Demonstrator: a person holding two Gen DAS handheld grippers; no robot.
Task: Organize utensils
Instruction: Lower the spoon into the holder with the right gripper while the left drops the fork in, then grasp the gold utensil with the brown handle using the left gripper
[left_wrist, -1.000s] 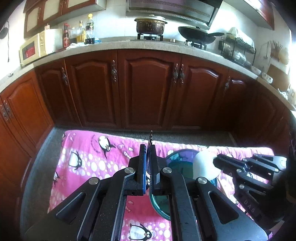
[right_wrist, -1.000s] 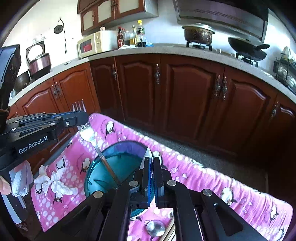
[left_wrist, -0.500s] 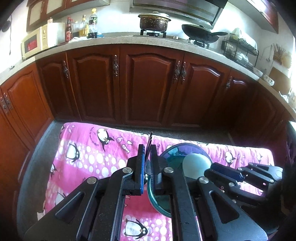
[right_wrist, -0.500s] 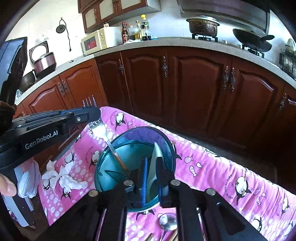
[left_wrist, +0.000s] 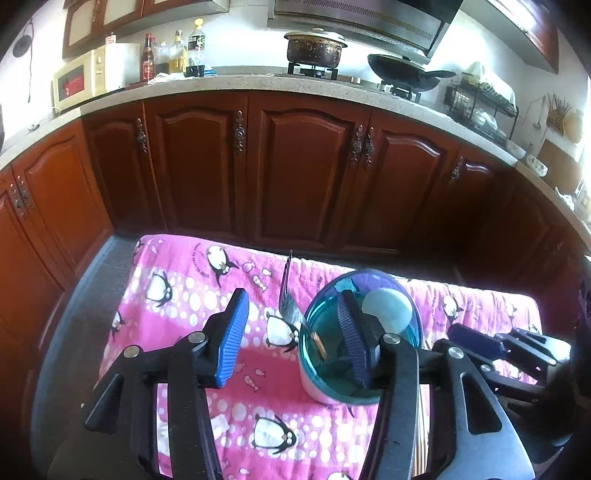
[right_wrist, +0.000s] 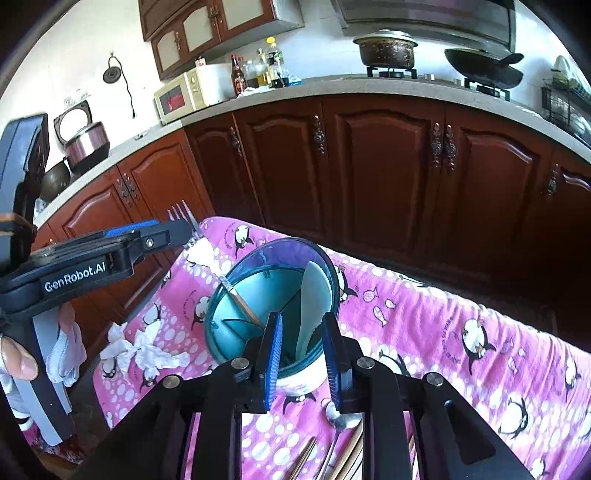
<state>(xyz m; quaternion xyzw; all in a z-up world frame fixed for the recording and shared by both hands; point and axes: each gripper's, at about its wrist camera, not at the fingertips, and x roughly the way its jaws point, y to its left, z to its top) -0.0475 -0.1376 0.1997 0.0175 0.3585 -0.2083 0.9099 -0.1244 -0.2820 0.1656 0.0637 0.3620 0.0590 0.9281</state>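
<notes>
A teal utensil holder (left_wrist: 360, 354) (right_wrist: 271, 295) stands on the pink penguin cloth. A metal fork (left_wrist: 286, 291) (right_wrist: 207, 247) leans in it, tines up, handle inside. A pale green spoon (left_wrist: 386, 310) (right_wrist: 312, 295) stands in it too. My left gripper (left_wrist: 291, 332) is open, its fingers on either side of the fork and free of it. My right gripper (right_wrist: 301, 358) is open just above the holder's near rim, with the spoon between its fingers and untouched.
A metal spoon (right_wrist: 343, 419) and wooden chopsticks (right_wrist: 347, 458) lie on the cloth (right_wrist: 443, 332) under my right gripper. Crumpled white tissue (right_wrist: 144, 347) lies at the cloth's left end. Dark wooden cabinets (left_wrist: 295, 166) stand behind.
Both grippers have opened. The left let go of the fork and the right let go of the pale spoon, which now stand in the holder.
</notes>
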